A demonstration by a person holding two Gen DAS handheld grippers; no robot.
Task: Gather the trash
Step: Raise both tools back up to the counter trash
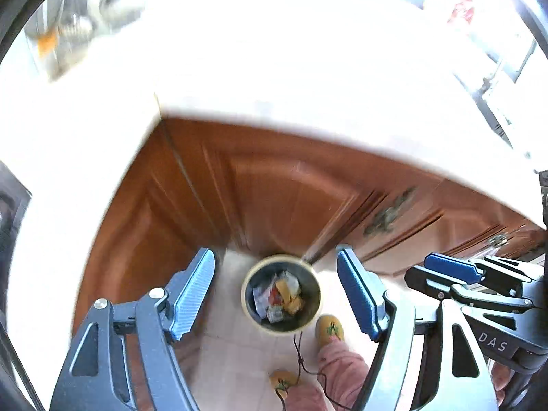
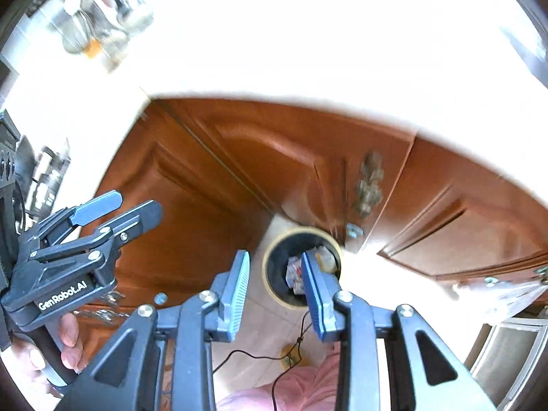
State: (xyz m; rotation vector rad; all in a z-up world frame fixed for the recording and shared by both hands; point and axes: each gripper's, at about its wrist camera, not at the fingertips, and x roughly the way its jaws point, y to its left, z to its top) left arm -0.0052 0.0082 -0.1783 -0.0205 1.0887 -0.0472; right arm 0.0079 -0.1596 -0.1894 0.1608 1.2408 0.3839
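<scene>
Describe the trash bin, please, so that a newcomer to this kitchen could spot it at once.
Start from the reddish-brown wooden cabinets under the white counter. On the pale tiled floor at their foot stands a small round bin. Its cream rim, dark inside and heap of crumpled wrappers set it apart.

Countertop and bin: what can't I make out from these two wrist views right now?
- Countertop, both views: glare whites it out, so any trash left there is unreadable.
- Items at the top left: motion-blurred, unidentifiable.
- Bin, right wrist: a finger of the right tongs covers part of its contents.
- Wrappers, left wrist: too small to identify.
</scene>
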